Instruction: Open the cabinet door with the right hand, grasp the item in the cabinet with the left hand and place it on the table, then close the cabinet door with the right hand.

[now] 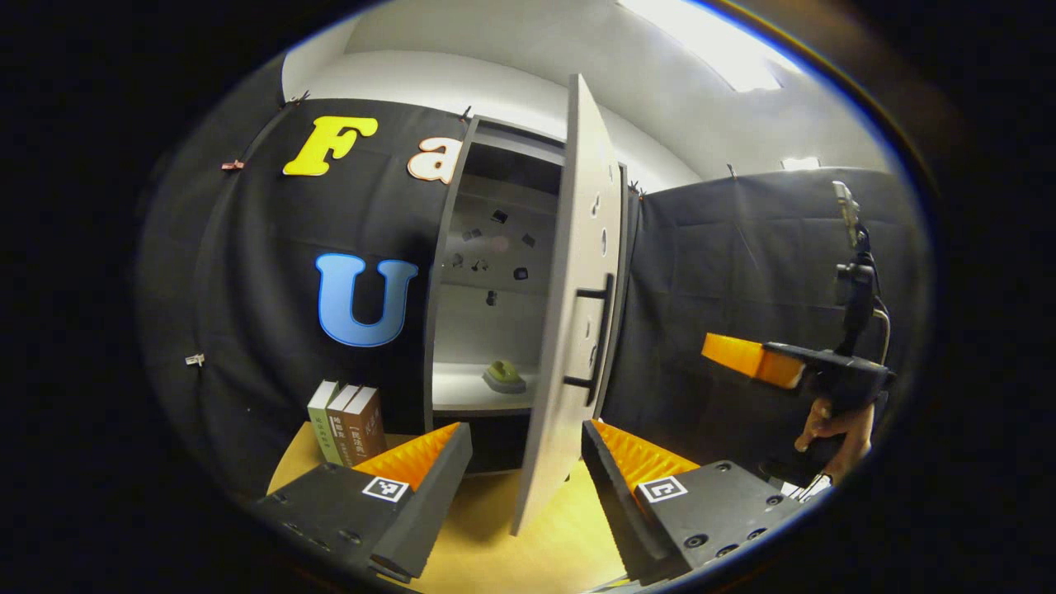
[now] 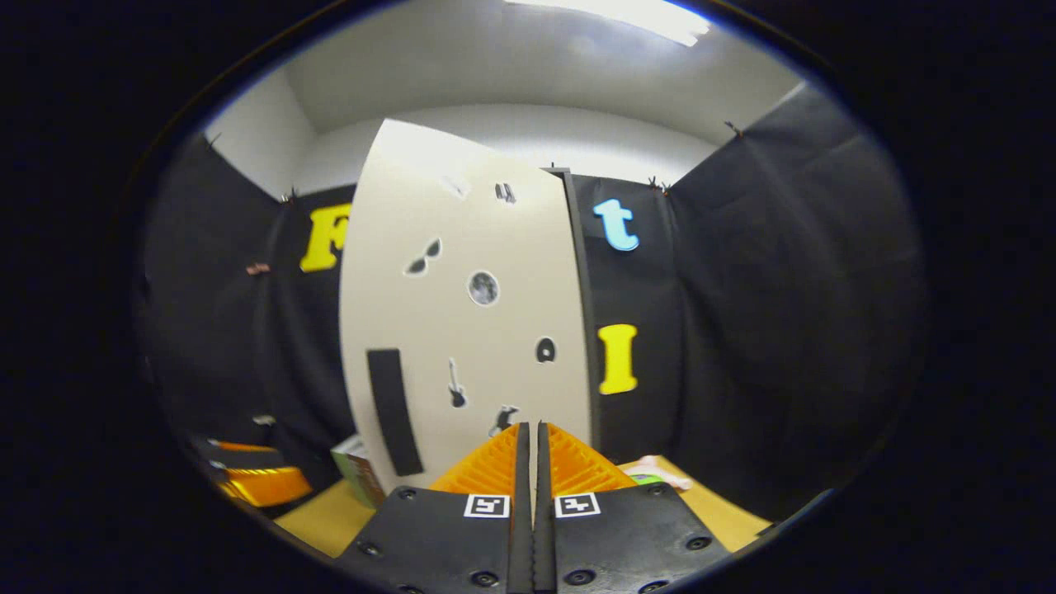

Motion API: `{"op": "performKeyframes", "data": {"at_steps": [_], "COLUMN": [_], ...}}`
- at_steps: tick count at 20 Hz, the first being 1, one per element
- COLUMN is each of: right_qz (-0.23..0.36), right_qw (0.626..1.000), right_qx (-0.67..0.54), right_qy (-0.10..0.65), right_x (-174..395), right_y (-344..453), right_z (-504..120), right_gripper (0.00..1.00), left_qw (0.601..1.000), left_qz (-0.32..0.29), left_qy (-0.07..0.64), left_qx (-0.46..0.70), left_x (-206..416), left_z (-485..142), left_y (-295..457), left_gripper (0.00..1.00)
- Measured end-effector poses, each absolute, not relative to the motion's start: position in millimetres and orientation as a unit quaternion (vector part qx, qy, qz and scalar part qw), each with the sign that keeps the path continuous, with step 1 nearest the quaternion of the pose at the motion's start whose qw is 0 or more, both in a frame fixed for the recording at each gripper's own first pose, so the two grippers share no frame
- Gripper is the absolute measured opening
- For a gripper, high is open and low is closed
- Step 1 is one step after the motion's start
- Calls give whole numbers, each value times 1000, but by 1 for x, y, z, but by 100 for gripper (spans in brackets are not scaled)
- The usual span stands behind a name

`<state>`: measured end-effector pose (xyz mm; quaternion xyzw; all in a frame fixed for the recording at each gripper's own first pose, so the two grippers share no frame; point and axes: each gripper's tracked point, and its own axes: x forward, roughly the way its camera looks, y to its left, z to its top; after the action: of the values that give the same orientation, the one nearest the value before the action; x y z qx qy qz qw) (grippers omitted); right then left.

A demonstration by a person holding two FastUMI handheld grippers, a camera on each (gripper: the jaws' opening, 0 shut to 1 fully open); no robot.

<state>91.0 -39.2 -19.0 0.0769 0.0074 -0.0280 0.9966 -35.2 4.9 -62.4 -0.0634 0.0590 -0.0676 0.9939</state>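
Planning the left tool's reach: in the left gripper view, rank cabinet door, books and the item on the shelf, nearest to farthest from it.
From the left tool:
1. Cabinet door, swung open, its lower edge between the fingers.
2. Books, standing on the table to the left, beside the cabinet.
3. Green item, farthest, on the shelf inside the cabinet.

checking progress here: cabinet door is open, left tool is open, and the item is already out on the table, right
Not quite. The cabinet door is open and the left tool is open, but the item is not on the table: the left gripper view shows it lying on the cabinet's shelf, not yet grasped.
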Motion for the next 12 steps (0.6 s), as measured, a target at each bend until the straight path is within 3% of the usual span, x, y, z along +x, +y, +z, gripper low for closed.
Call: {"op": "performKeyframes", "data": {"at_steps": [2, 3, 4, 5, 6, 8, 9, 12], "right_qz": [-18, -10, 9, 31, 51, 57, 53, 49], "right_qw": [1000, 1000, 999, 998, 997, 997, 997, 997], "right_qx": [18, -5, -12, -9, -1, 1, 1, 23], "right_qy": [18, 29, 41, 52, 57, 60, 60, 60], "right_x": [86, 82, 84, 83, 83, 96, 111, 156], "right_y": [-32, -27, -15, 1, 17, 38, 46, 73], "right_z": [-32, -42, -52, -57, -61, -64, -66, -75], "right_gripper": [6, 23, 27, 27, 21, 39, 53, 60], "left_qw": [995, 996, 997, 997, 997, 996, 995, 993], "left_qz": [-47, -35, -20, -5, 9, 31, 41, 72], "left_qy": [53, 50, 51, 55, 60, 66, 68, 68], "left_qx": [-64, -61, -57, -53, -52, -59, -65, -71], "left_x": [-37, -38, -40, -44, -47, -50, -51, -54], "left_z": [-57, -56, -57, -62, -66, -72, -74, -76], "left_y": [23, 33, 44, 55, 67, 85, 94, 125], "left_gripper": [86, 86, 86, 86, 86, 86, 86, 86]}}
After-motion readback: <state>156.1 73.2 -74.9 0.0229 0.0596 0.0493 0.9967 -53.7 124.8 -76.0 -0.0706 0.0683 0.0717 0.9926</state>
